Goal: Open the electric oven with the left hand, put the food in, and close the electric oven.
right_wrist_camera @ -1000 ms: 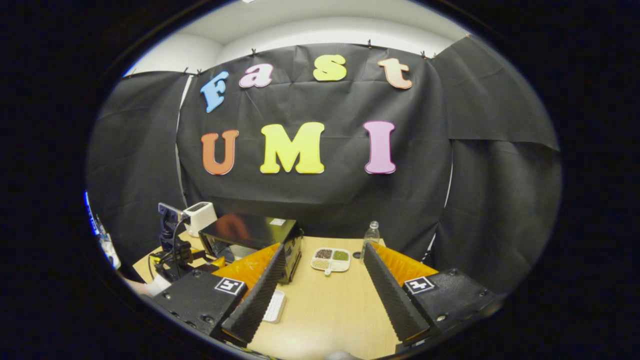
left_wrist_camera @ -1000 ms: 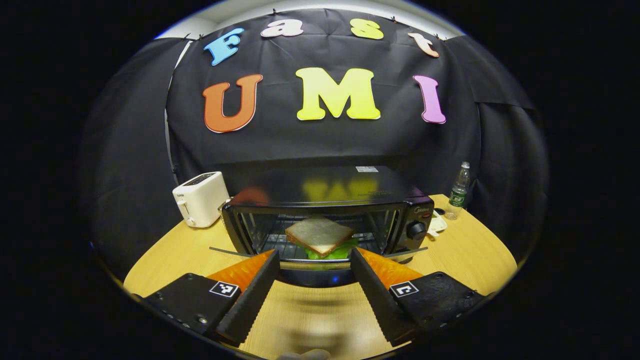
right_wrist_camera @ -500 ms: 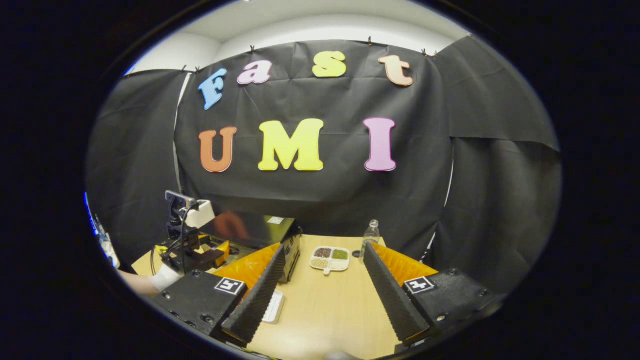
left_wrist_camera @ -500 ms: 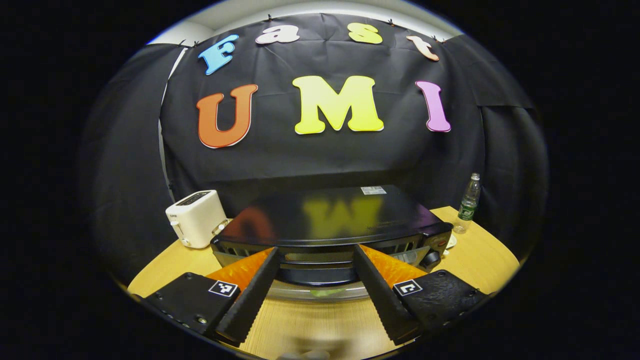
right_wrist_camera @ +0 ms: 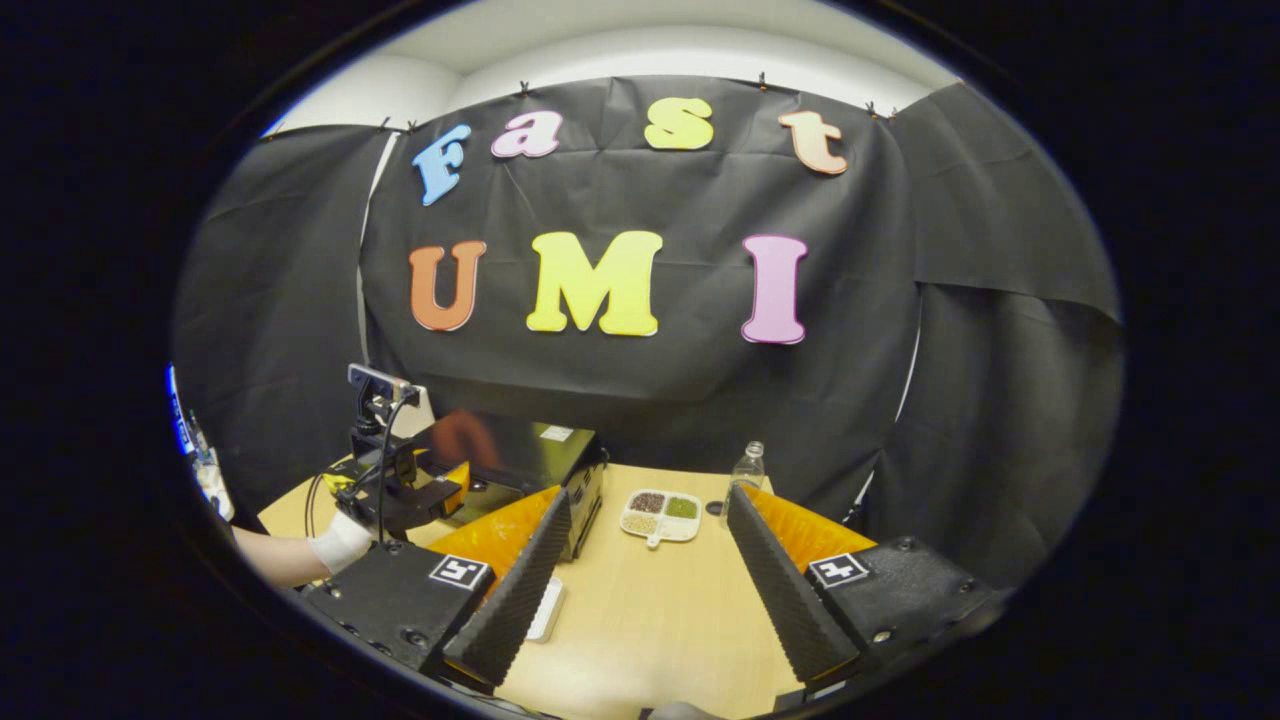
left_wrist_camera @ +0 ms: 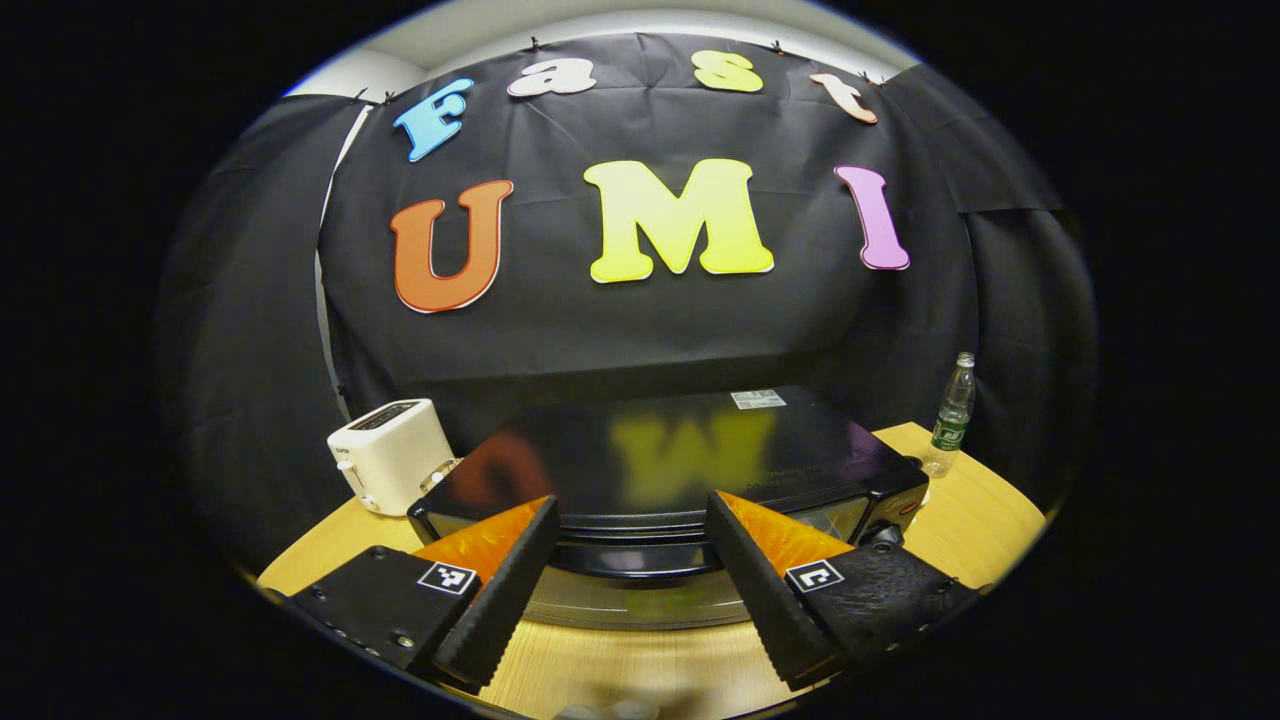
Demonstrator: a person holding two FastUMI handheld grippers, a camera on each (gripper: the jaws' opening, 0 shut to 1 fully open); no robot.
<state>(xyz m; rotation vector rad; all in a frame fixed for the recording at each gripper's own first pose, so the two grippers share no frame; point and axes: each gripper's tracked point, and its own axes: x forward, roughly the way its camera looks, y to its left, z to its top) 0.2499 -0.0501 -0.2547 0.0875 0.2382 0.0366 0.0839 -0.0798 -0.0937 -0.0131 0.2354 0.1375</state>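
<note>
Left gripper sits spread open right up at the oven front, door handle between its fingers, nothing pinched; oven's mid-table with the toaster beside it and a bottle off the other side; can't see the food; right gripper also spread open over bare table, a dish ahead.

Oven mid-table; toaster left of it, bottle right, near wall.

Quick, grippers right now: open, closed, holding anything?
Left gripper: open, at the oven door, gripping nothing.
Right gripper: open, empty, above the table.
</note>
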